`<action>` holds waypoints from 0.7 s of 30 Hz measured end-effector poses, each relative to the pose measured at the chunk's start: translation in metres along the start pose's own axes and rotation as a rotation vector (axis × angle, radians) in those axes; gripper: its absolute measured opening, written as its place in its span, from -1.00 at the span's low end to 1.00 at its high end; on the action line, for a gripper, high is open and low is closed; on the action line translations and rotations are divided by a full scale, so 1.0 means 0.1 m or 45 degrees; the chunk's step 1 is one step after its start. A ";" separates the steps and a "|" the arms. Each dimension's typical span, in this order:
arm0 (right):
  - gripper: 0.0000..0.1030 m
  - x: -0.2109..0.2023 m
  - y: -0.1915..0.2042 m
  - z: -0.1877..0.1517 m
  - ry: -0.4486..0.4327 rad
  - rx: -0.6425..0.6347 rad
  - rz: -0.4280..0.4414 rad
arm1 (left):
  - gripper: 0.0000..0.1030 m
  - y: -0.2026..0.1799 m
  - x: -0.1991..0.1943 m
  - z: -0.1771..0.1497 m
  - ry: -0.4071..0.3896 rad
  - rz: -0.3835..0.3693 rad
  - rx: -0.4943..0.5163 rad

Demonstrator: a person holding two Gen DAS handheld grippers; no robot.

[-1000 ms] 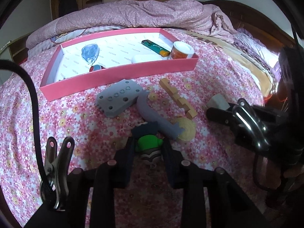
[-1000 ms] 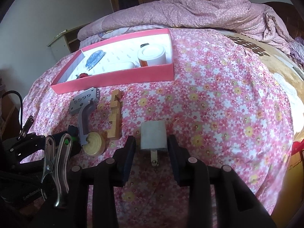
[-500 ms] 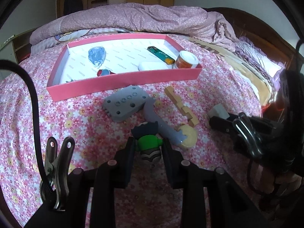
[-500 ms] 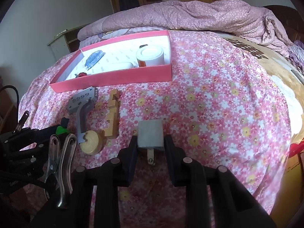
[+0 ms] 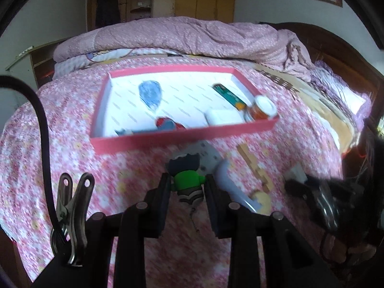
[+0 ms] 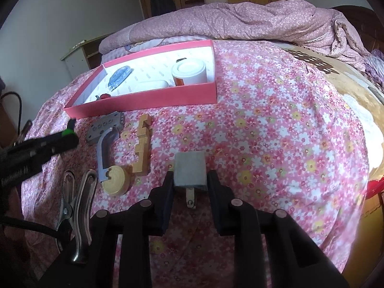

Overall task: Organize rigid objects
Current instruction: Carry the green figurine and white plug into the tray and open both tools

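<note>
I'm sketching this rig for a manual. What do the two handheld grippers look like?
Both the left gripper and the right gripper are matte black, with two flat rectangular fingers on slotted arms with round pinkish pivot pins. Each carries a silver spring clip at its left, holding a black cable.

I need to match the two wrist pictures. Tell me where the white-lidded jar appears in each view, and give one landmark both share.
Left wrist: the white-lidded jar sits right of centre, in the near right corner of the pink tray.
Right wrist: the white-lidded jar is above centre, in the same right-hand end of the pink tray.
Shared landmark: the wooden notched stick on the floral bedspread in front of the tray.
</note>
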State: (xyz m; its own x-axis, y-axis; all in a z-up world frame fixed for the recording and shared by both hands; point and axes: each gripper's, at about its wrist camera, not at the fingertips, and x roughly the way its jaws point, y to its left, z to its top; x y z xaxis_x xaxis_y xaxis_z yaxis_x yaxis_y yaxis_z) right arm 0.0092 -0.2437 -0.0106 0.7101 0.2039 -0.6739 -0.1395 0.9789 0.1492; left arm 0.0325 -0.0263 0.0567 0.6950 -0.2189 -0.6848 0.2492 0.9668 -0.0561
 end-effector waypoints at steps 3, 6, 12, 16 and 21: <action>-0.45 -0.01 -0.01 0.00 -0.004 0.009 0.010 | -0.42 0.08 0.02 0.12 -0.020 0.036 -0.019; -0.46 -0.03 -0.05 0.01 -0.004 0.024 0.036 | -0.42 0.17 0.03 0.23 -0.037 0.060 -0.040; -0.48 -0.12 -0.10 0.12 -0.061 0.016 0.058 | -0.42 0.32 0.04 0.37 -0.062 0.087 -0.071; -0.48 -0.16 -0.10 0.16 -0.081 0.021 0.065 | -0.42 0.39 0.13 0.49 -0.064 0.116 -0.063; -0.48 -0.15 -0.12 0.15 -0.066 0.048 0.087 | -0.42 0.48 0.29 0.66 -0.062 0.128 -0.060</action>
State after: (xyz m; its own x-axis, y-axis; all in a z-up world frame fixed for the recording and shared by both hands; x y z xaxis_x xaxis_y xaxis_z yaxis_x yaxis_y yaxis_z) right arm 0.0106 -0.2591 0.0079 0.7346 0.2683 -0.6232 -0.1635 0.9614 0.2213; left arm 0.1096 0.0047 0.0820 0.7469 -0.1256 -0.6530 0.1455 0.9891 -0.0238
